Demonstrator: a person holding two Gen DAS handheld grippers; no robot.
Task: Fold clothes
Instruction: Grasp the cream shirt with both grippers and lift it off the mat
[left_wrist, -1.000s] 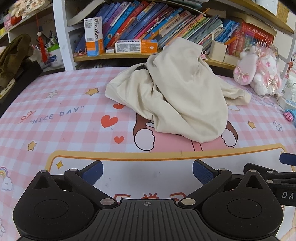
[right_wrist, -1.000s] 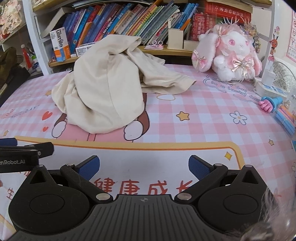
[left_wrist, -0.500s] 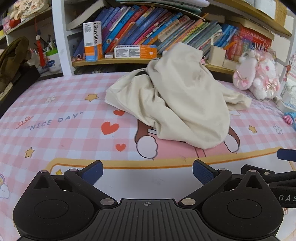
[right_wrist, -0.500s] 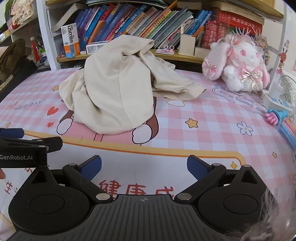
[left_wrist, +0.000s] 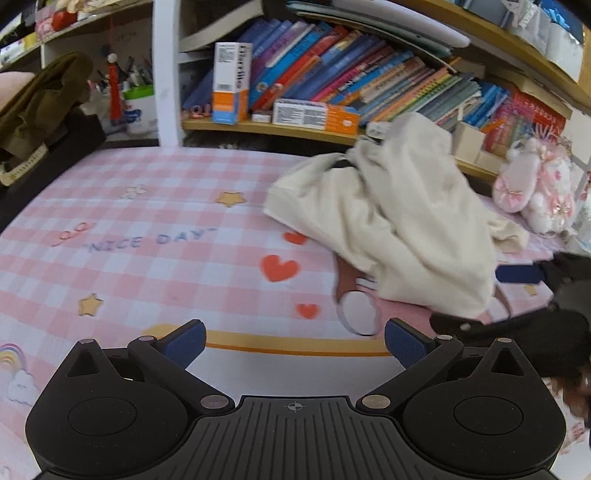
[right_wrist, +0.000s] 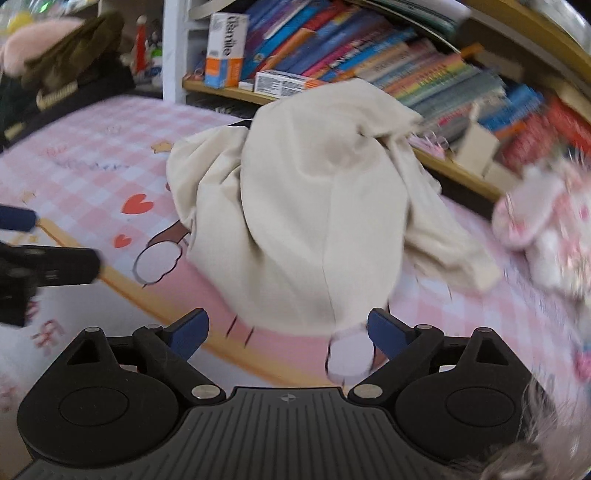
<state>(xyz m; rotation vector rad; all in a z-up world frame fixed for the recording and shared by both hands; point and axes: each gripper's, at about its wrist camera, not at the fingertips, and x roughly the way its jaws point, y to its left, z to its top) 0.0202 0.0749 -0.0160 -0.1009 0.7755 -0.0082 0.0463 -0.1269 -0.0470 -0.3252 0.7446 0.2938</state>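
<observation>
A cream garment (left_wrist: 399, 221) lies in a crumpled heap on the pink checked mat (left_wrist: 147, 258), at the right in the left wrist view. In the right wrist view the garment (right_wrist: 310, 214) fills the centre, its near hem just beyond my fingertips. My left gripper (left_wrist: 294, 339) is open and empty, over the mat to the left of the heap. My right gripper (right_wrist: 286, 328) is open and empty, close in front of the heap; it also shows at the right of the left wrist view (left_wrist: 517, 295).
A bookshelf (left_wrist: 332, 92) full of books runs along the back. A pink plush rabbit (left_wrist: 535, 192) sits at the back right. A dark olive bag (left_wrist: 33, 110) lies at the far left. The left gripper shows at the left of the right wrist view (right_wrist: 44, 266).
Both grippers have moved forward toward the garment. The right one has swung left and closed in on the heap's near hem. Both stay open.
</observation>
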